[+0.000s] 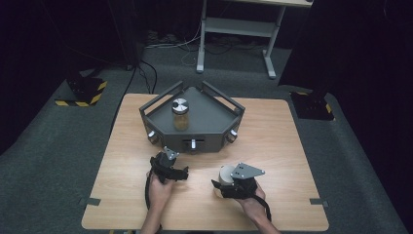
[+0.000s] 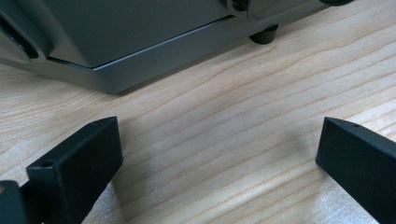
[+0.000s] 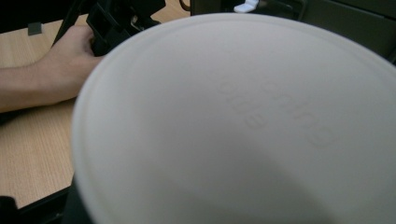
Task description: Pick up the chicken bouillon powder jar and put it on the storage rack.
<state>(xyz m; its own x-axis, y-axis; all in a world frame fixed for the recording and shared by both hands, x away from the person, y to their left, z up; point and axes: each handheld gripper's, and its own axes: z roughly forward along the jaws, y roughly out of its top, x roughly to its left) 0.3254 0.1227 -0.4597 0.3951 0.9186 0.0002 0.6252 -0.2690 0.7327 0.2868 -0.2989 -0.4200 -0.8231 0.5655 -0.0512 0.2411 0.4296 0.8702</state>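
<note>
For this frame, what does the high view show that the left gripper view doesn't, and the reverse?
High view alone: a glass jar with a silver lid standing on the grey tray, the right gripper shut on a white container, and the left gripper in a hand. Left gripper view alone: its black fingers spread apart over bare wood, and a rubber foot under the tray. Both share the wooden table and the tray's front wall.

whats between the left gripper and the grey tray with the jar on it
Nothing: only bare wooden table lies between the open left gripper and the grey tray. The left gripper view shows that stretch most closely; the high view agrees.
</note>
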